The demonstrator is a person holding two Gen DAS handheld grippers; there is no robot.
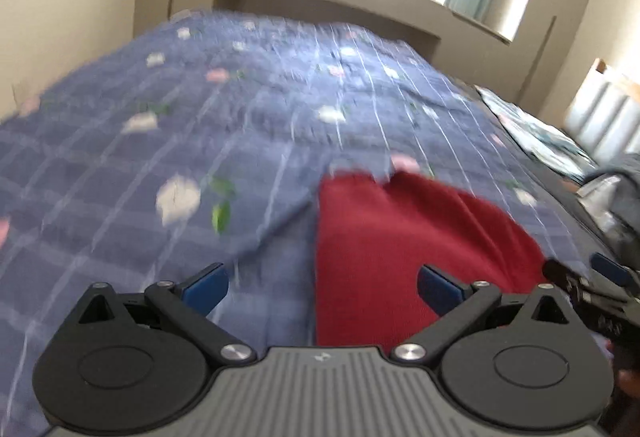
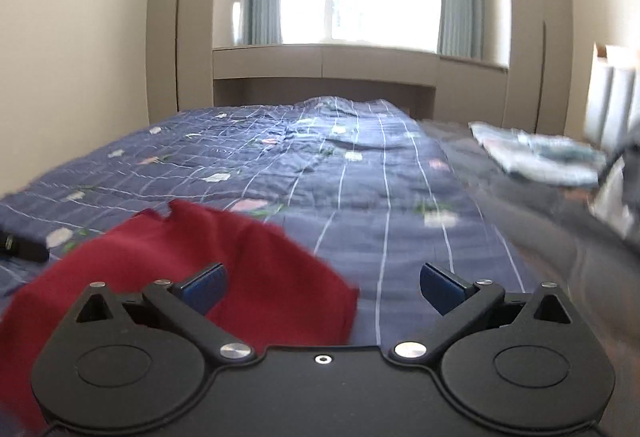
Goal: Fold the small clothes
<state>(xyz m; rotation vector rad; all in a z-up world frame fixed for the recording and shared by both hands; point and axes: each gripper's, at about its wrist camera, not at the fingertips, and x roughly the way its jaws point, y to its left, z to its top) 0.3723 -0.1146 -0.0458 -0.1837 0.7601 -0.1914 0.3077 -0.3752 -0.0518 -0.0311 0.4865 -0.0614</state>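
2 grippers, left gripper (image 1: 322, 287) and right gripper (image 2: 322, 287), hover with jaws apart and empty over the red garment (image 1: 400, 237) lying on the bed (image 1: 160, 157); best pinch opposite edges evenly before folding.

We count one red knitted garment (image 2: 192, 257) near the bed's (image 2: 360, 197) front edge, one folded pale patterned cloth (image 2: 536, 153) at its right edge, and two tongs (image 1: 320, 289) (image 2: 322, 289).
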